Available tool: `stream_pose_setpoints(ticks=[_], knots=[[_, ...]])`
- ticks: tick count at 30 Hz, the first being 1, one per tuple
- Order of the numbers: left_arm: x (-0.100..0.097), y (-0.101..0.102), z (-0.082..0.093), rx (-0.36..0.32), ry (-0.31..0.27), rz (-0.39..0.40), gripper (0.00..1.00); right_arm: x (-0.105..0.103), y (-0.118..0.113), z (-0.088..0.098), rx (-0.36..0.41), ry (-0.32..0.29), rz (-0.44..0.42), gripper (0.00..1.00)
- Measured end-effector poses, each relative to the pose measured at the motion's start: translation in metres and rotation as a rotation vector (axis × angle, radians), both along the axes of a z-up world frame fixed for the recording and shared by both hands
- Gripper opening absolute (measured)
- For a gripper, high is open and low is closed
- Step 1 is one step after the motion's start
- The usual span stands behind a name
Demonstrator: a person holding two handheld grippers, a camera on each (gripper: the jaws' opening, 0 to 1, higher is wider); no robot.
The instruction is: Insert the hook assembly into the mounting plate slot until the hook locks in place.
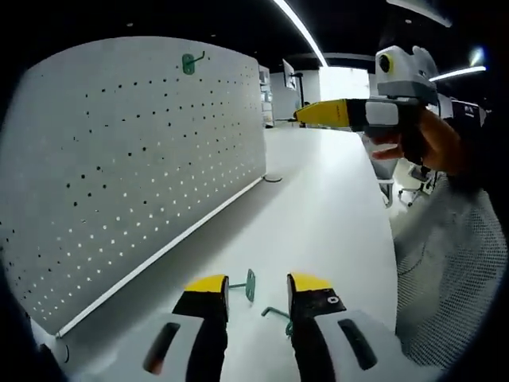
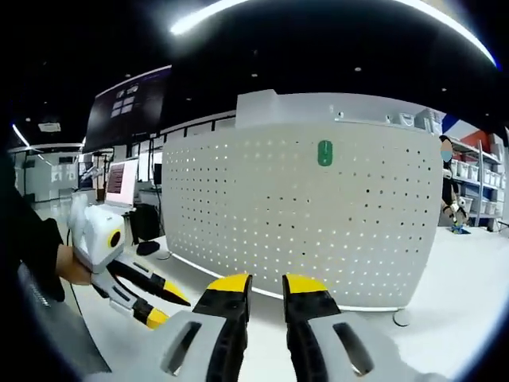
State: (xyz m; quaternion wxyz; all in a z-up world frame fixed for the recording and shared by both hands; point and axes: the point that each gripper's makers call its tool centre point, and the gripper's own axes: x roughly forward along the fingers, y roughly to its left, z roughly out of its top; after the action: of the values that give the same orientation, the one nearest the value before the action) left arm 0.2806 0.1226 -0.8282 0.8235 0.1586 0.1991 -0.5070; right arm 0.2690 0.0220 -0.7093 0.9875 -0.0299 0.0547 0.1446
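Two green hooks [image 1: 269, 301] lie on the white surface [image 1: 334, 215] just ahead of my left gripper [image 1: 258, 288], jaws parted and empty. My right gripper [image 2: 265, 284], raised, jaws slightly apart, faces the pegboard [image 2: 318, 231], where another hook [image 2: 324, 153] hangs.

Dark ceiling, long light strips [image 1: 302, 32] overhead. White table [image 1: 334, 207]. Dark wall screen [image 2: 127, 107] behind, monitor [image 2: 116, 180] beneath it. Shelving [image 2: 469, 171] at far side, person standing beside it.
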Motion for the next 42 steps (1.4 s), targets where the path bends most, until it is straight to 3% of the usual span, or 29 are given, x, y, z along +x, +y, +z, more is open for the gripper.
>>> stream_pose_setpoints(ticks=[13,20,28,42], knots=[[0.023,-0.021,-0.044,0.078,0.047,0.022,0.13,0.001,0.004,-0.011,-0.003,0.036,0.025,0.14],[0.022,-0.021,-0.053,0.118,0.033,0.01,0.1,0.003,0.002,-0.012,0.006,0.04,0.022,0.14],[0.015,-0.012,-0.069,0.147,0.054,0.007,0.11,0.004,0.002,-0.014,0.005,0.044,0.023,0.14],[0.018,-0.013,-0.074,0.152,0.053,0.01,0.04,0.004,0.002,-0.017,-0.003,0.054,0.026,0.14]])
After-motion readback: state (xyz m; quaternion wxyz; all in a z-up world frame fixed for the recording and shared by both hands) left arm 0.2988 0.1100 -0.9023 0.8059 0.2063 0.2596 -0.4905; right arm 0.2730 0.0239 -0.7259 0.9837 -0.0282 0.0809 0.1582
